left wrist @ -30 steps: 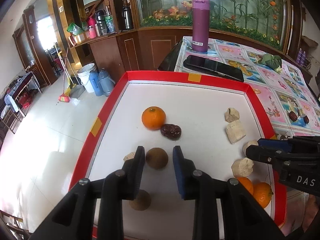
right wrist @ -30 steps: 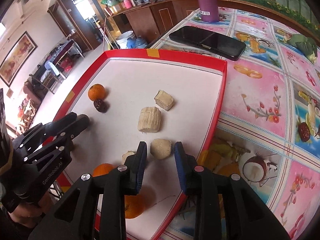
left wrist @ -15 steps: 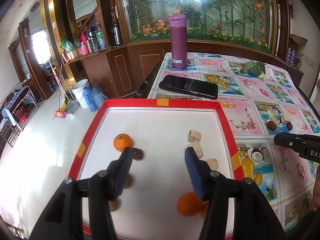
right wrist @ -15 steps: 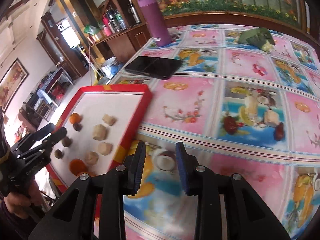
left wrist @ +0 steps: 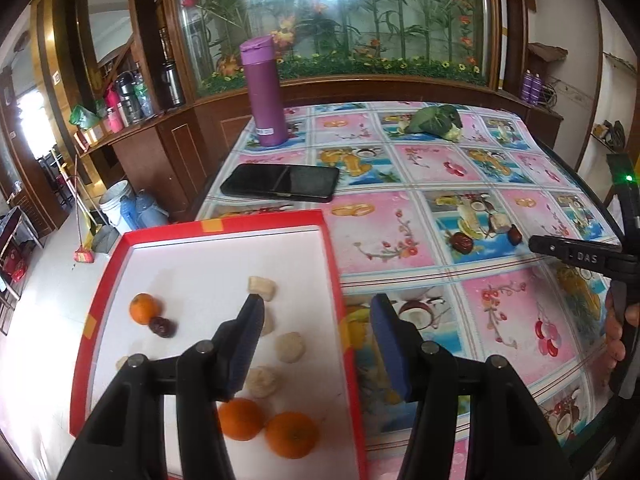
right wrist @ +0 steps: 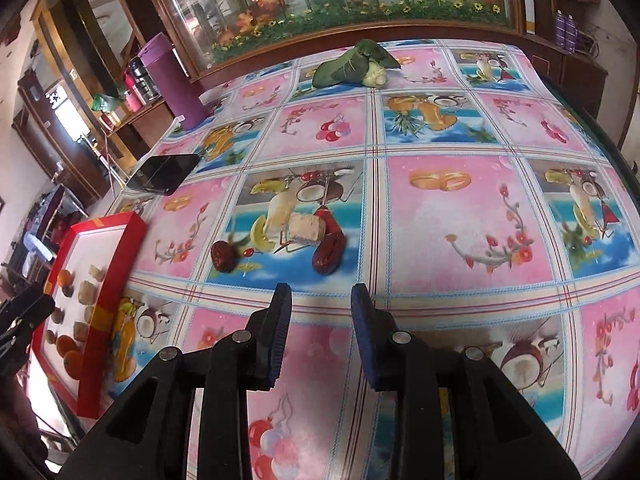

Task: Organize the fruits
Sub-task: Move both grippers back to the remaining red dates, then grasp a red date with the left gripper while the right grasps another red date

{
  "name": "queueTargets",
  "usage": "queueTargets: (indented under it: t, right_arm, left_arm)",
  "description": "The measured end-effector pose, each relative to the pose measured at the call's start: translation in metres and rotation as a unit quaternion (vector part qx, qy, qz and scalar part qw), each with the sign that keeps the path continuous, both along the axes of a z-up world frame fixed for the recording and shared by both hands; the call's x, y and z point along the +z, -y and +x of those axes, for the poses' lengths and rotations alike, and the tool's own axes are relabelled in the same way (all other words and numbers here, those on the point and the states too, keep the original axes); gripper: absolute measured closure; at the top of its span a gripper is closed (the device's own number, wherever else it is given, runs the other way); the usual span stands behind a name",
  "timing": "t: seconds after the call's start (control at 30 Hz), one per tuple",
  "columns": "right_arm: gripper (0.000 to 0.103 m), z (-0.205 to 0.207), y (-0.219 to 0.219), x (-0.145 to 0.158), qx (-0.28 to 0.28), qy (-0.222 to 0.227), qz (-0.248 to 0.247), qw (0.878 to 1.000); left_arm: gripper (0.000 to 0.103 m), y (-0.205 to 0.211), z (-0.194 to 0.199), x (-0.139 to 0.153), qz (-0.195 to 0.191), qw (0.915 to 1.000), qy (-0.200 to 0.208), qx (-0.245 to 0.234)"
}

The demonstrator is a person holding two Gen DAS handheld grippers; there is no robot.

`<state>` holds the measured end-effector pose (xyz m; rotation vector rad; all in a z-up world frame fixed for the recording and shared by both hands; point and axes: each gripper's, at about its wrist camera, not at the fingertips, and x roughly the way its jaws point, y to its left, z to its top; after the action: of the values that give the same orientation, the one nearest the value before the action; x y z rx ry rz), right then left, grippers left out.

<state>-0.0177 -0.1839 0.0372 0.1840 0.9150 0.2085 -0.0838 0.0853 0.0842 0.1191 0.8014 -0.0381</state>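
Note:
The red-rimmed white tray [left wrist: 334, 280] holds three oranges [left wrist: 144, 309], a dark red date [left wrist: 162, 327] and several beige chunks [left wrist: 291, 346]. My left gripper [left wrist: 318, 308] hangs open over the tray's right rim with nothing between its fingers. On the tablecloth to the right lie two more dates [right wrist: 224, 255] [right wrist: 329, 254] and a beige chunk [right wrist: 305, 227]. My right gripper [right wrist: 320, 294] hovers just short of them, pointing down, its jaws a little apart and empty. The right gripper [left wrist: 580, 256] also shows at the right edge of the left wrist view.
A black phone [left wrist: 280, 182] lies behind the tray, and a purple bottle [left wrist: 264, 92] stands at the far left of the table. A green leafy vegetable [right wrist: 352, 66] lies near the far edge. The table's right edge [right wrist: 616, 152] curves down on the right.
My left jaws have widened off the brown fruit and drawn back and rightward. My right gripper has swung from over the tray to the tablecloth, toward the two dates.

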Motion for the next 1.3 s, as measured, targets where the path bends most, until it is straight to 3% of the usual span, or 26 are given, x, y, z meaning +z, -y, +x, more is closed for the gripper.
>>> queueTargets:
  t: [0.23, 0.43, 0.6, 0.73, 0.97, 1.2, 1.3]
  right_arm:
    - [0.073, 0.021, -0.006, -0.009, -0.003, -0.005, -0.002, 1.0]
    - [0.074, 0.027, -0.011, -0.016, -0.005, -0.007, -0.028, 1.0]
    - [0.085, 0.027, -0.008, -0.017, -0.002, 0.004, -0.041, 0.999]
    - [0.086, 0.029, 0.008, -0.015, -0.013, 0.004, -0.009, 1.0]
    - [0.086, 0.024, 0.067, 0.005, -0.09, 0.044, 0.068, 0.993]
    - [0.086, 0.023, 0.067, 0.014, -0.085, 0.058, 0.08, 0.992]
    - [0.086, 0.021, 0.066, 0.015, -0.083, 0.062, 0.084, 0.991]
  left_arm:
    - [0.045, 0.044, 0.017, -0.004, -0.015, 0.9986, -0.022, -0.046]
    - [0.045, 0.066, 0.037, -0.011, -0.044, 0.9964, -0.044, -0.057]
    - [0.045, 0.084, 0.052, -0.021, -0.057, 0.9947, -0.06, -0.06]
    - [0.045, 0.1, 0.062, -0.031, -0.068, 0.9929, -0.074, -0.063]
    - [0.045, 0.128, 0.083, -0.045, -0.071, 0.9928, -0.082, -0.051]
    - [0.045, 0.141, 0.097, -0.062, -0.067, 0.9931, -0.091, -0.031]
    - [0.049, 0.143, 0.099, -0.067, -0.072, 0.9927, -0.093, -0.03]
